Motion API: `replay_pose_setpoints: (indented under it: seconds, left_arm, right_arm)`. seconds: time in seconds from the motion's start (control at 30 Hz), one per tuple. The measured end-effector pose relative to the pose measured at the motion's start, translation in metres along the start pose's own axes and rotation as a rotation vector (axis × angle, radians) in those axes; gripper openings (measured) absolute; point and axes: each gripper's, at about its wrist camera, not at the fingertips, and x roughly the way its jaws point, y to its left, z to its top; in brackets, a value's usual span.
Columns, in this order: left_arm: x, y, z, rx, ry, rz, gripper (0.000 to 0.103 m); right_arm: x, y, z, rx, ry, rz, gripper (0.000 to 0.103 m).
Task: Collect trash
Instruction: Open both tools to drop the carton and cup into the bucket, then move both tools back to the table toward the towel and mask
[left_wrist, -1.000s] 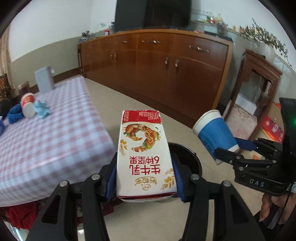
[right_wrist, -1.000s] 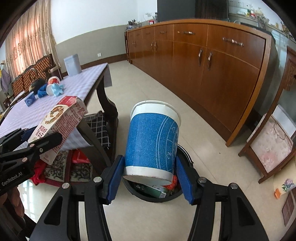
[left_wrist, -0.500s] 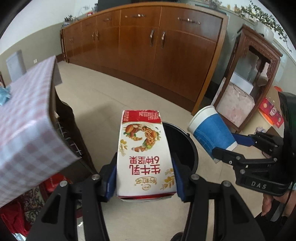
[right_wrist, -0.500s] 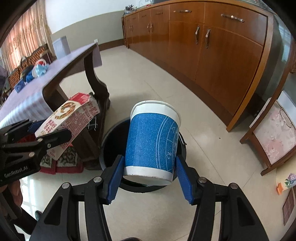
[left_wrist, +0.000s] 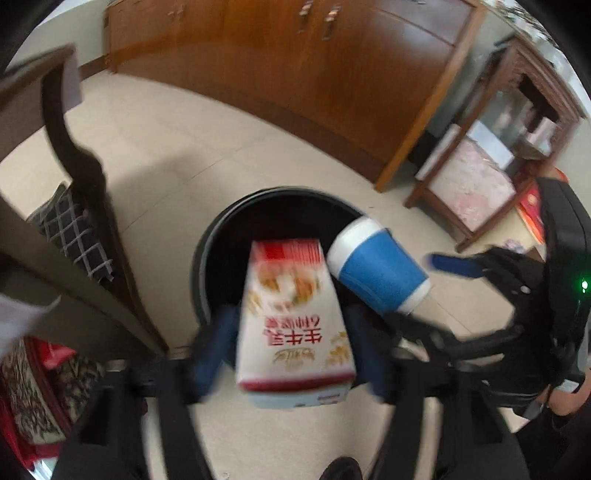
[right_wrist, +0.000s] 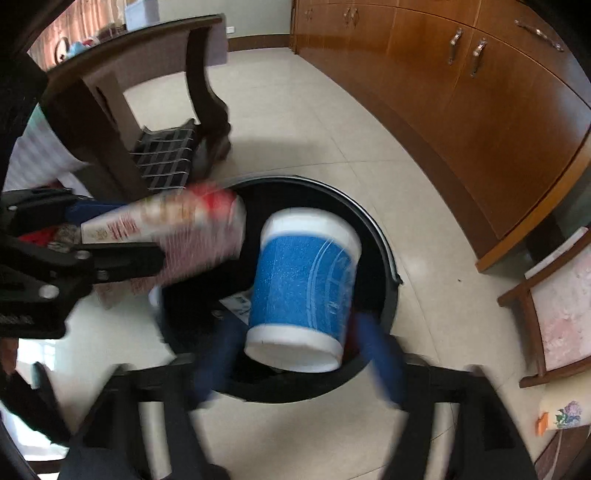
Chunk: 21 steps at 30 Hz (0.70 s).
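A white and red milk carton (left_wrist: 295, 317) lies loose between the spread blue pads of my left gripper (left_wrist: 291, 347), with gaps on both sides, over the black trash bin (left_wrist: 221, 236). A blue and white paper cup (right_wrist: 303, 291) sits loose between the spread pads of my right gripper (right_wrist: 299, 354), over the same bin (right_wrist: 384, 251). The cup also shows in the left wrist view (left_wrist: 376, 273), and the carton in the right wrist view (right_wrist: 166, 225). Both frames are motion-blurred.
A dark wooden table leg (left_wrist: 81, 162) and a checked cushion (left_wrist: 74, 229) stand left of the bin. A long wooden sideboard (left_wrist: 332, 66) runs along the back. A small wooden stand (left_wrist: 491, 166) is at the right. Trash lies inside the bin (right_wrist: 236, 306).
Both grippers have dropped toward the bin and their jaws have spread. The carton and the cup, held tight before, now sit loose between the pads.
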Motion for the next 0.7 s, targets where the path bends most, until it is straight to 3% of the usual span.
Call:
replay_pose_setpoints:
  seconds: [0.03,0.13,0.33,0.7]
  left_arm:
    - [0.000,0.003,-0.002,-0.010,-0.007,0.026,0.088]
    - [-0.004,0.010,-0.007,-0.035,-0.016,0.073,0.099]
    - [-0.014,0.001,-0.013,-0.012,-0.061,0.126,0.101]
    - [-0.029,0.002,-0.021,-0.009,-0.065,0.155,0.102]
  right_arm:
    - [0.002,-0.001,-0.001,0.001,0.012,-0.016,0.103]
    - [0.003,-0.008,-0.008,0.026,0.030,-0.049,0.103]
    - [-0.002,-0.016,-0.012,0.097,0.035,-0.060,0.103]
    - [-0.019,-0.010,-0.010,0.124,0.006,-0.054,0.103]
